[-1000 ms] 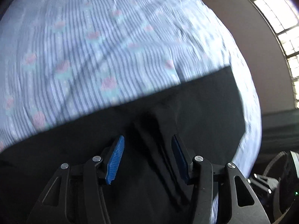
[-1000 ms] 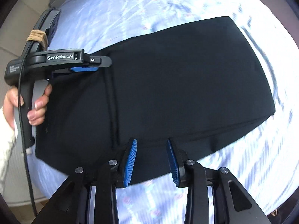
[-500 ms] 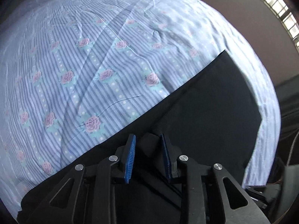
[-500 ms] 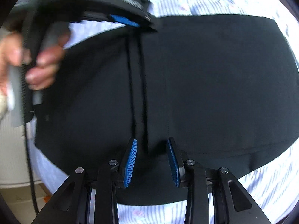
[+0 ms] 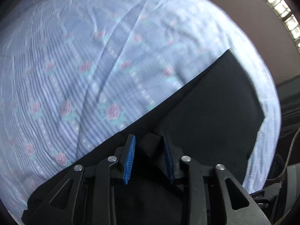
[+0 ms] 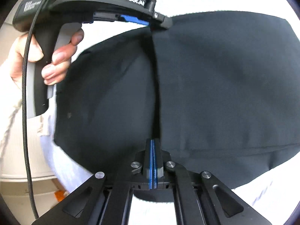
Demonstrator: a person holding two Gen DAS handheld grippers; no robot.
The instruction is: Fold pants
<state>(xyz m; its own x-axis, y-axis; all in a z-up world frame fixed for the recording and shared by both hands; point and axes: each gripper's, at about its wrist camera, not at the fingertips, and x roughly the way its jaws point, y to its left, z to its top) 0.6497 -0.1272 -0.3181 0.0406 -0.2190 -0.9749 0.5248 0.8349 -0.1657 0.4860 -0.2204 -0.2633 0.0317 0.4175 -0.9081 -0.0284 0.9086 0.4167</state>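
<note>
Black pants [image 6: 215,84] lie flat on a blue striped, rose-printed sheet [image 5: 93,65]. A raised ridge of cloth runs across them from one gripper to the other. My right gripper [image 6: 153,144] is shut on the near end of that ridge, at the pants' near edge. My left gripper [image 6: 152,23], held by a hand [image 6: 28,56], pinches the far end. In the left wrist view a bunched fold of the pants [image 5: 215,112] sits between the left gripper's [image 5: 148,144] blue pads, and its jaws are opening slightly.
The sheet [image 6: 262,191] shows around the pants on every side. A black cable [image 6: 26,112] hangs from the left gripper's handle. A bright window [image 5: 277,1] and a plain wall lie beyond the bed's right side.
My right gripper went from open over the pants' near edge to shut on a pinched fold. The left gripper moved in along the far edge and took up cloth; a ridge rose between them.
</note>
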